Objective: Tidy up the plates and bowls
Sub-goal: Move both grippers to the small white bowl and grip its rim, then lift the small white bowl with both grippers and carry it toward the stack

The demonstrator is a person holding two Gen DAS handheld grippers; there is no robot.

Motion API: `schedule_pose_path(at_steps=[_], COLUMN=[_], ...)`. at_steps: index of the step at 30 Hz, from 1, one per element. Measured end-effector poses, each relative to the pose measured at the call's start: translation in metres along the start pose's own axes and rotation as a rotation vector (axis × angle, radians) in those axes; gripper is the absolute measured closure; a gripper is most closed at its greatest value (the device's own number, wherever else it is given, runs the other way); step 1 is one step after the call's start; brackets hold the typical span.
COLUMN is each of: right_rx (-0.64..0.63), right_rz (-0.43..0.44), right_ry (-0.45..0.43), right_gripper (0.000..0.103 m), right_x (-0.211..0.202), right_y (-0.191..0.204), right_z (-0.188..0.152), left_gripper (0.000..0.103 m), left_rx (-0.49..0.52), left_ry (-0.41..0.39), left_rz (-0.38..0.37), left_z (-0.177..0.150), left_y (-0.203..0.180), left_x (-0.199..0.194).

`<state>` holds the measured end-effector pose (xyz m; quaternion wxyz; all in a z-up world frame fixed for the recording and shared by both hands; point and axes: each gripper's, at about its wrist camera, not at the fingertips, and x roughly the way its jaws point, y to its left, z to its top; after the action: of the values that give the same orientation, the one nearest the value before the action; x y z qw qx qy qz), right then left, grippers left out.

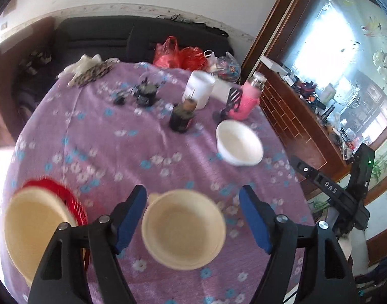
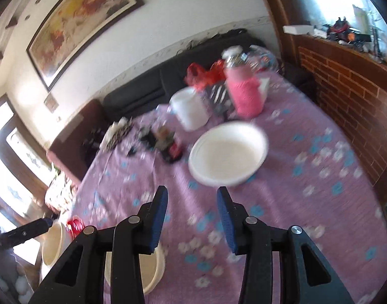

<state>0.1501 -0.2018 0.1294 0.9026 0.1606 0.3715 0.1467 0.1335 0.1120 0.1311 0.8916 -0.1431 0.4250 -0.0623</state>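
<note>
Blue-padded left gripper (image 1: pixel 193 202) of mine gapes wide, empty, the round cream plastic bowl (image 1: pixel 183 229) lying untouched between its fingers. My right gripper (image 2: pixel 192 198) stands part open, holding nothing; the round white bowl (image 2: pixel 227 153) sits at one o'clock beyond its tips.

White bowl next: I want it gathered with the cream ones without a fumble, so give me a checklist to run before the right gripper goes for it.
1. Right gripper empty, jaws apart: ok.
2. White bowl upright, nothing in it, ahead of the right fingers: ok.
3. Room around the bowl: not ok; a dark jar stands close on its left.
4. Left gripper empty, jaws apart above the cream bowl: ok.
5. Second cream bowl resting on the red plate: ok.
6. Exact bowl rim for gripping: cannot tell, both views are blurred.
</note>
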Motion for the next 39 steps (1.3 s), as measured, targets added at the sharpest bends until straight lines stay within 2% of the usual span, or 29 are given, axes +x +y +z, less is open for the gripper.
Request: schedule_pose_path(at_steps=[6, 8, 10, 15, 20, 25, 31, 33, 35, 38, 39], right_rx=[-0.027, -0.009, 0.018, 0.111, 0.130, 0.134, 0.148, 0.149, 0.151, 0.152, 0.153], right_rz=[-0.109, -0.120, -0.107, -0.046, -0.063, -0.078, -0.059, -0.052, -0.046, -0.033, -0.030], right_ry=[-0.054, -0.056, -0.049, -0.002, 0.039, 0.052, 0.091, 0.111, 0.124, 0.136, 0.141], right_gripper=[0.052, 0.052, 0.052, 0.052, 0.053, 0.053, 0.053, 0.053, 0.053, 0.054, 0.055], right_x=[-0.006, 0.003, 0.017, 0.069, 0.120, 0.153, 0.177, 0.183, 0.188, 0.190, 0.191], right_y=[-0.024, -0.035, -0.047, -0.077, -0.094, -0.106, -0.119, -0.122, -0.122, -0.121, -0.120], right_z=[0.080, 0.094, 0.099, 0.085, 0.062, 0.050, 0.036, 0.033, 0.031, 0.028, 0.027], left_gripper=[0.027, 0.027, 0.027, 0.027, 0.027, 0.028, 0.028, 0.031, 0.049, 0.068, 0.070], left_rx=[0.021, 0.031, 0.049, 0.097, 0.063, 0.031, 0.034, 0.030, 0.028, 0.025, 0.030], left_ry=[-0.018, -0.031, -0.011, 0.078, 0.203, 0.250, 0.275, 0.295, 0.325, 0.369, 0.374], left_rz=[-0.024, -0.004, 0.012, 0.071, 0.082, 0.095, 0.108, 0.109, 0.106, 0.083, 0.084], left_z=[0.068, 0.082, 0.094, 0.094, 0.085, 0.080, 0.081, 0.080, 0.077, 0.071, 0.070], left_y=[-0.038, -0.050, -0.063, -0.083, -0.081, -0.077, -0.078, -0.078, -0.078, -0.080, -0.081], left_x=[0.020, 0.035, 0.061, 0.140, 0.223, 0.270, 0.305, 0.316, 0.326, 0.336, 0.337])
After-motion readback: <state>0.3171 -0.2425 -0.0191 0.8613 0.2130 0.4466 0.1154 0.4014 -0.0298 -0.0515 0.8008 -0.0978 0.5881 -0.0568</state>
